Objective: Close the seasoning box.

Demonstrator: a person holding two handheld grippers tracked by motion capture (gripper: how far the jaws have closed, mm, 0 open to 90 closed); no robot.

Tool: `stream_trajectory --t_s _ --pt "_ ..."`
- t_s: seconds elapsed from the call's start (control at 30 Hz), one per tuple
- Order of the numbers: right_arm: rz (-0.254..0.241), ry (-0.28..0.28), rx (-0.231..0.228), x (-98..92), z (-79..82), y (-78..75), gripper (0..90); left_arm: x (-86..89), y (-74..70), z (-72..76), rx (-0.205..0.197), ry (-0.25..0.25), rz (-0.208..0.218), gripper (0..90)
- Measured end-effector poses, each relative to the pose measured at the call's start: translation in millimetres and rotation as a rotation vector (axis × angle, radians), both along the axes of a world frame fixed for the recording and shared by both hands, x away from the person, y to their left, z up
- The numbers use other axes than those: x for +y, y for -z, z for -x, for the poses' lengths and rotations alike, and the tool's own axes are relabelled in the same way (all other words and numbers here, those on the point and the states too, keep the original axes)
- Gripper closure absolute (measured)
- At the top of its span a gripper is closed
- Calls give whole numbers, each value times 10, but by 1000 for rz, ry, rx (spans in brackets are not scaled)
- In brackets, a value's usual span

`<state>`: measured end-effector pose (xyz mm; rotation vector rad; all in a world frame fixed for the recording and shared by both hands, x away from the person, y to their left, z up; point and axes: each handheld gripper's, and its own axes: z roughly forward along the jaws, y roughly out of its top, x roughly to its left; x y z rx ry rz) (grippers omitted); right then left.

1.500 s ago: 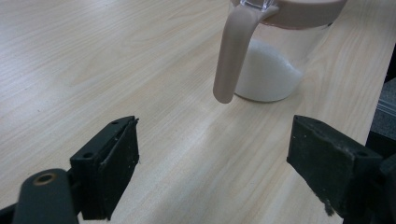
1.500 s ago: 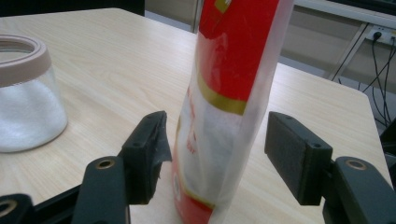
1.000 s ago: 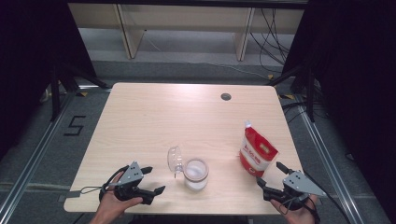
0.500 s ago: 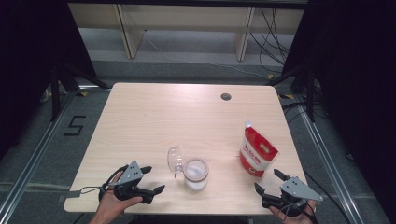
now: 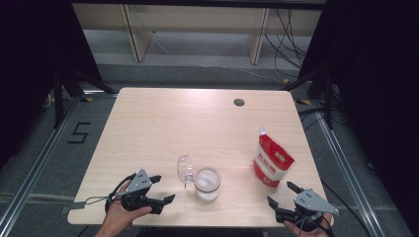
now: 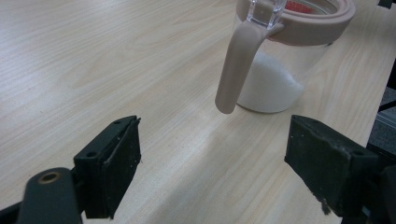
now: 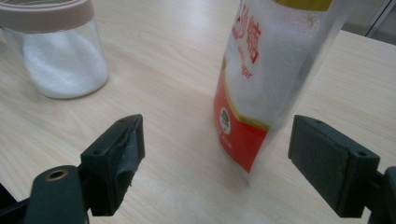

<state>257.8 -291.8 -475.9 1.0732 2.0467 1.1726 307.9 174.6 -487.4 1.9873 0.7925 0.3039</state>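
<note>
- The jar's [image 6: 280,60] top is cut off in my left gripper [image 6: 212,163] view.
- Both my grippers gape wide, empty; jar ahead of left, pouch [image 7: 275,70] ahead of right gripper [image 7: 215,163].

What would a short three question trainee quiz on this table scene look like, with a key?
1. True or false: the jar has its hinged lid flipped open.
2. What does the jar hold?
3. Which gripper faces the red and white pouch: A left gripper, B right gripper?

Key: 1 true. 2 white granules, about a third full. 3 B, jaws open, not touching it.
</note>
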Motion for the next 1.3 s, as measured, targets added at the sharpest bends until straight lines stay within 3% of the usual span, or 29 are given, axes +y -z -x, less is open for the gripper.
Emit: stream_trajectory --t_s 0.07,0.17,0.2,0.3,0.37,0.4,0.53,0.6,0.7,0.77,0.8,0.93,0.97,1.03,1.07,1.13,1.2,1.3 --pt "-3 -9 7 -1 -8 2 195 -24 -8 -4 -2 -6 18 202" --pt "-7 10 21 19 10 -5 195 -30 -26 -14 -6 3 9 221" --pt "11 -13 -2 9 -16 -2 195 -33 -40 -13 -6 1 2 238" --pt "14 -22 -5 16 -25 -8 195 -48 -55 -24 -15 4 10 299" --pt "-5 2 13 34 3 -13 196 -47 -69 -35 -28 1 6 390" --pt "-5 6 21 38 11 -17 197 -62 -74 -22 -20 -20 30 390" --pt "8 -13 0 25 -9 -18 202 -61 -139 -28 -55 -9 28 531" --pt "-10 -4 6 24 -11 -19 203 -80 -169 -12 -60 -30 40 656" --pt "4 -5 -15 20 -18 -12 207 -114 -220 -15 -75 -12 55 750" --pt "-4 -5 6 27 -9 -16 208 -125 -245 -14 -78 -6 46 796" --pt "8 -21 -4 22 -17 -18 208 -128 -271 -28 -102 8 23 796" --pt "3 -16 -2 26 -11 -23 208 -180 -321 -47 -111 10 29 872" --pt "3 -16 -2 26 -11 -23 208 -199 -328 -38 -97 -1 39 872" --pt "15 -21 -24 16 -22 -22 208 -220 -345 -47 -108 11 34 884" --pt "2 -16 -1 24 -10 -24 208 -231 -349 -46 -105 10 34 887" --pt "0 -10 0 33 0 -25 209 -246 -352 -47 -103 13 38 888" --pt "13 -26 -25 21 -19 -24 209 -240 -362 -48 -114 20 25 889" --pt "25 -23 -47 7 -28 -27 210 -249 -366 -41 -105 10 46 891"
